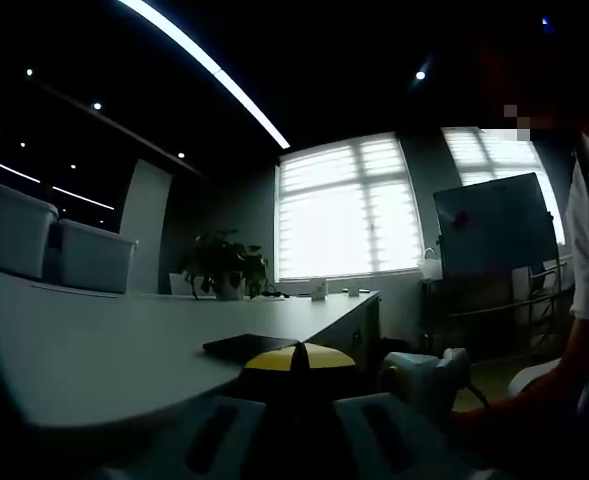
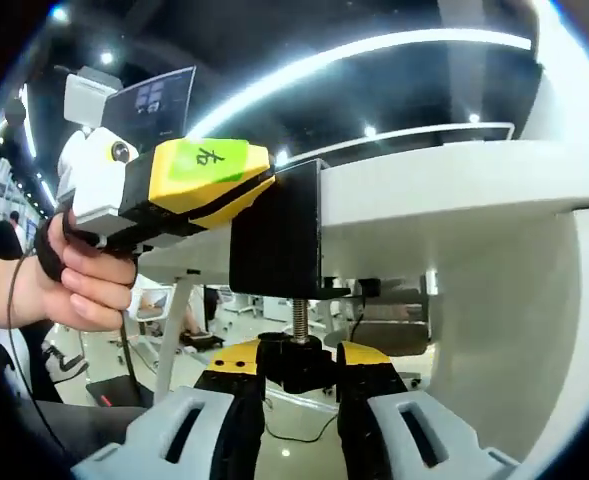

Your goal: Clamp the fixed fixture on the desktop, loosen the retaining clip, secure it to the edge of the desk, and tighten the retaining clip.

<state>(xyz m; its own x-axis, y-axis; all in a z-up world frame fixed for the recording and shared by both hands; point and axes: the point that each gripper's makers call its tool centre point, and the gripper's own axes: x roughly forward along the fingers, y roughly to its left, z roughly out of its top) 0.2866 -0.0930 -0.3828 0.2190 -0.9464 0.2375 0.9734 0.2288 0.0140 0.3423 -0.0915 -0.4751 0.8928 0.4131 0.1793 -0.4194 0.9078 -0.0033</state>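
- The clamp (image 2: 275,238) was a flat-sided, matte black block hooked over the edge of the pale, smooth tabletop (image 2: 454,190); a bare threaded metal screw (image 2: 299,317) ran down from it below the tabletop's underside.
- The right gripper (image 2: 296,392) sat under the tabletop, its yellow-and-black fingers (image 2: 236,385) closed on the black knob (image 2: 294,362) at the screw's lower end.
- The left gripper (image 2: 174,185), seen in the right gripper view, had a glossy yellow wedge-shaped nose with a green label and a white rear housing; a hand (image 2: 69,285) held its dark handle. The nose met the clamp's upper side at the tabletop edge.
- In the left gripper view, the left gripper (image 1: 294,362) showed yellow finger tips pressed around a thin, dark flat plate (image 1: 249,346) lying on the tabletop (image 1: 104,340) at its edge; that plate seemed to be the clamp's top.
- Farther back on the tabletop stood a leafy potted plant (image 1: 224,266), and two pale rounded chair backs (image 1: 54,245) rose past its far side.
- A dark rectangular board (image 1: 494,226) on a stand stood by the slatted bright windows (image 1: 349,208).
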